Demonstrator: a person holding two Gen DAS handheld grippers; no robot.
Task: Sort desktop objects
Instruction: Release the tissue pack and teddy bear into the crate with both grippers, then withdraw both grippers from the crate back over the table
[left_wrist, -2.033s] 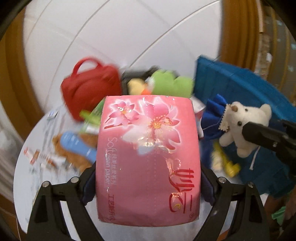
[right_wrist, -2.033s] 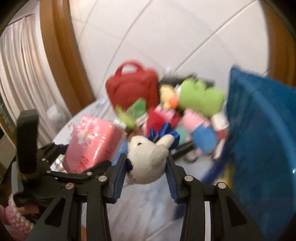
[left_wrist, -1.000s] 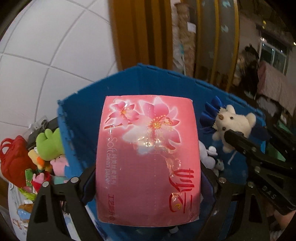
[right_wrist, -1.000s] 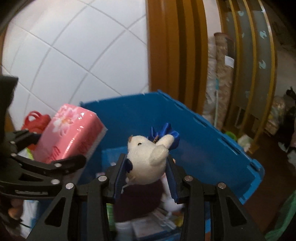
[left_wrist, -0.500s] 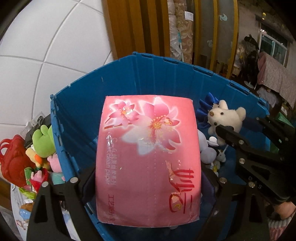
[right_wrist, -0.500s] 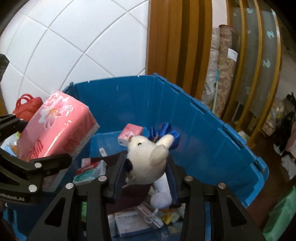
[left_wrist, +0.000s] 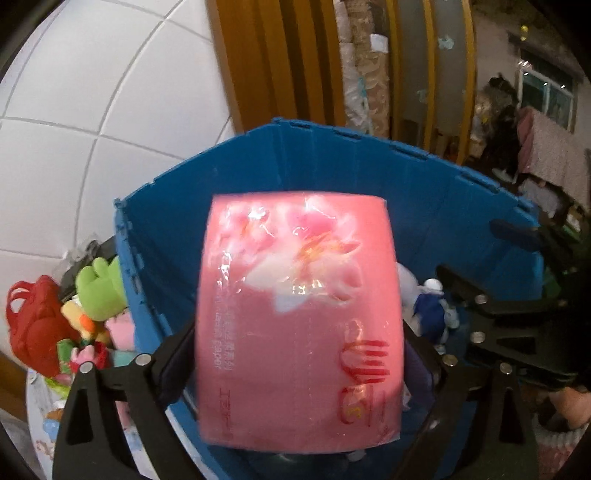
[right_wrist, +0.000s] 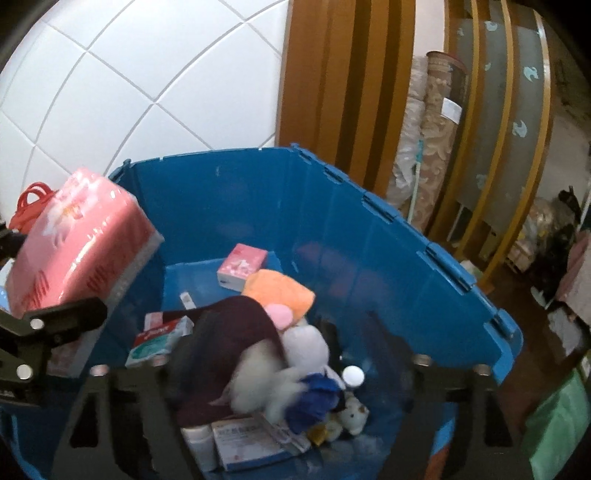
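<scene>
A large pink tissue pack (left_wrist: 299, 325) sits between the fingers of my left gripper (left_wrist: 299, 369) above the blue bin (left_wrist: 332, 129). Its jaws are opening, and the pack looks smeared as if sliding loose while the fingers stay sharp. In the right wrist view the same pack (right_wrist: 74, 243) hangs over the bin's left wall. My right gripper (right_wrist: 291, 354) is over the bin (right_wrist: 388, 210) with its jaws opening wide and nothing pressed between them. The white teddy bear (right_wrist: 280, 373) with a blue bow is blurred just below, on the pile in the bin.
Inside the bin lie a small pink tissue pack (right_wrist: 242, 266), an orange cloth (right_wrist: 280, 291), a dark maroon cloth (right_wrist: 236, 332) and flat boxes (right_wrist: 243, 446). Left of the bin, a red bag (left_wrist: 33, 325) and a green plush (left_wrist: 99, 284) remain on the table.
Both grippers came from the table to above the bin. The right jaws sprang apart and the teddy bear dropped into the bin. The pink pack turned blurred between the left fingers.
</scene>
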